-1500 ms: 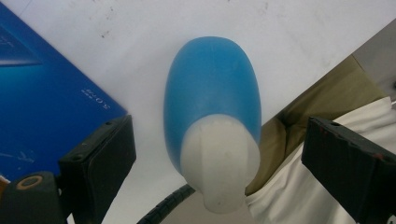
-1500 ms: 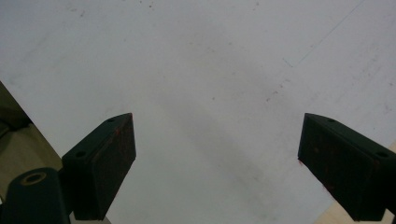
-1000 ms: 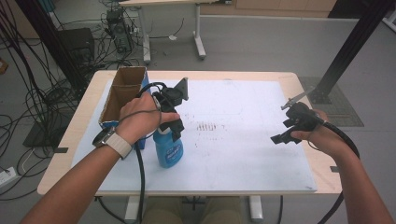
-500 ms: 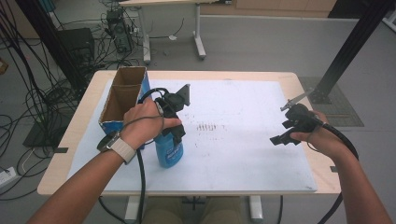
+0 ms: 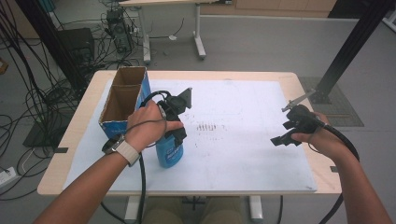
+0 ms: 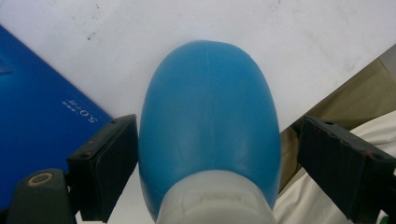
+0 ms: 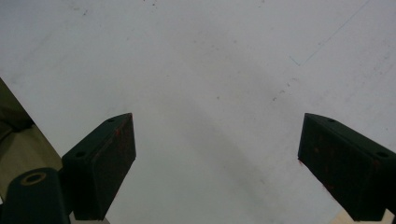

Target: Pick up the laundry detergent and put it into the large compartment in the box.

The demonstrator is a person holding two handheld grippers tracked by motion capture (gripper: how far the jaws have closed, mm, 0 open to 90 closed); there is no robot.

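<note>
the blue bottle (image 5: 169,151) stands upright on the white mat (image 5: 243,107) of the desk (image 5: 299,81), near the front edge on the left side. it is just beside the cardboard box (image 5: 122,100), which has blue sides and an open top.

the left tongs (image 6: 208,158) come down over the bottle from above. in the left gripper view the round blue body and the pale neck of the bottle sit between the two black jaws. one jaw touches the side of the bottle. the other jaw stands a little apart from it, with a gap you can see. the jaws have just been closing in, but they do not squeeze the bottle yet. the left hand (image 5: 148,123) holds these tongs right over the bottle.

the right tongs (image 5: 283,135) are well apart from the bottle, over the right side of the mat. their jaws stand wide and released, with nothing but bare white mat between them. the right hand (image 5: 322,140) holds them near the desk's right edge.
</note>
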